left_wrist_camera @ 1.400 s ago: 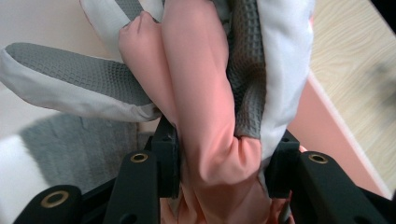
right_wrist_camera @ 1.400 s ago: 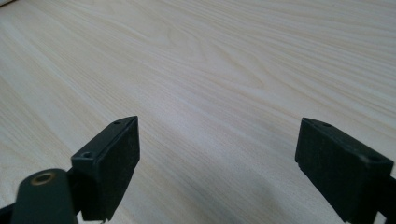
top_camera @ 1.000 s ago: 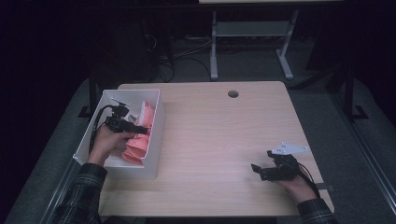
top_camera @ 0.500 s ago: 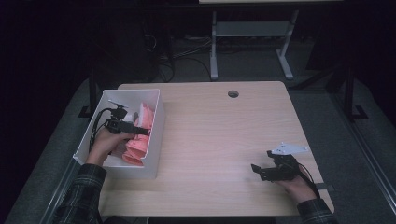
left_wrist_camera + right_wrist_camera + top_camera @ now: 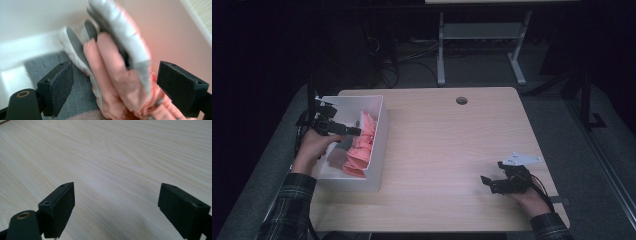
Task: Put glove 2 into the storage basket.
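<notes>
With the left gripper [image 5: 116, 80] spread wide around the pink glove [image 5: 117, 75], neighbouring gloves in the white bin [image 5: 377, 145] could be snagged; the right gripper [image 5: 116, 207] is held open over the tabletop [image 5: 125, 150].

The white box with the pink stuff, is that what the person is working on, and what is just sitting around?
Part of the job:
white box
pink gloves piled in it
left gripper, open around a glove

Just lying about:
right gripper, open, nothing between its jaws, on the table
round hole in the table
metal stand behind
</notes>
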{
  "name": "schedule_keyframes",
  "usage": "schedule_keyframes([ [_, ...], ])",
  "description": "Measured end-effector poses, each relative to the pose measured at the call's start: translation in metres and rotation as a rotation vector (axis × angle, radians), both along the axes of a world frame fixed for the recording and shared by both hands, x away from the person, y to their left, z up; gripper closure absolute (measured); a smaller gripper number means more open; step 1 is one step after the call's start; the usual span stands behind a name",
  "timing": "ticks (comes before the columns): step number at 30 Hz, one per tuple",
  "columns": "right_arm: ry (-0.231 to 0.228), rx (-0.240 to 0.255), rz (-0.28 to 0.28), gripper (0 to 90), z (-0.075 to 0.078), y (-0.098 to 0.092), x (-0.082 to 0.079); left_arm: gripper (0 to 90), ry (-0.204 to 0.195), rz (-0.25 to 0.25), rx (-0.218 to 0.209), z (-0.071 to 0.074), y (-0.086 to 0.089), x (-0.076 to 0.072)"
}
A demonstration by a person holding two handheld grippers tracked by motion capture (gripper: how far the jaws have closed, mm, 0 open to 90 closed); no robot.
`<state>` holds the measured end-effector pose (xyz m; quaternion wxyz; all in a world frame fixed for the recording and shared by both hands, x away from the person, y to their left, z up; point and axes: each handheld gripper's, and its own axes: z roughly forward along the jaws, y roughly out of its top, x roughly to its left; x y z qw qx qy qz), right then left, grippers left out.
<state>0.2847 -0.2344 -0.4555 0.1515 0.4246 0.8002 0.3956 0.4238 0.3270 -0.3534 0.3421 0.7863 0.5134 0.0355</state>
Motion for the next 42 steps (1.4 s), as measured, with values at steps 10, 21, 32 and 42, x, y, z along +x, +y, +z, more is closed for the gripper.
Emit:
schedule_keyframes([
  [10, 0.005, 0.015, -0.010, 13.8, -0.001, -0.003, 0.001, 13.7, -0.092, -0.067, 0.016, 0.045, -0.021, -0.004],
  [21, 0.001, 0.013, -0.006, 13.9, -0.001, -0.002, 0.001, 13.8, -0.204, -0.167, -0.009, 0.081, -0.062, -0.019],
  [32, -0.003, 0.005, -0.005, 13.8, 0.000, -0.002, 0.000, 13.8, -0.212, -0.254, -0.028, 0.072, -0.113, -0.031],
  [42, -0.003, 0.003, -0.004, 13.8, 0.000, -0.002, 0.000, 13.8, -0.223, -0.333, -0.009, 0.054, -0.165, -0.049],
])
